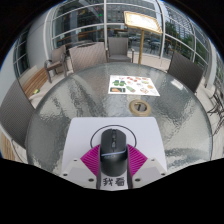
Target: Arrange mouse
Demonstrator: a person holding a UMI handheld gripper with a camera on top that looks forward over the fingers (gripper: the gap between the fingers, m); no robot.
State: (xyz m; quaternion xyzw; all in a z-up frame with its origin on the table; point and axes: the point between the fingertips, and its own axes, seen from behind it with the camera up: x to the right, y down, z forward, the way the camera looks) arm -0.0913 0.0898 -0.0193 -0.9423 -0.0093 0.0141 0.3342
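**Mouse held over the white mat**

The hand-held gripper (113, 160) is clamped on the black mouse (113, 147), above the white mat (80, 140) on the glass worktop (60, 105). Mouse looks light, rigid, smooth-sided; gripping its flanks mid-body seems safest.

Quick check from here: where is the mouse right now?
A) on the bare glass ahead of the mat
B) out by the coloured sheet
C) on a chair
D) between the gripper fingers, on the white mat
D: the mouse sits between the gripper fingers, pink pads at either side, on the white mat.
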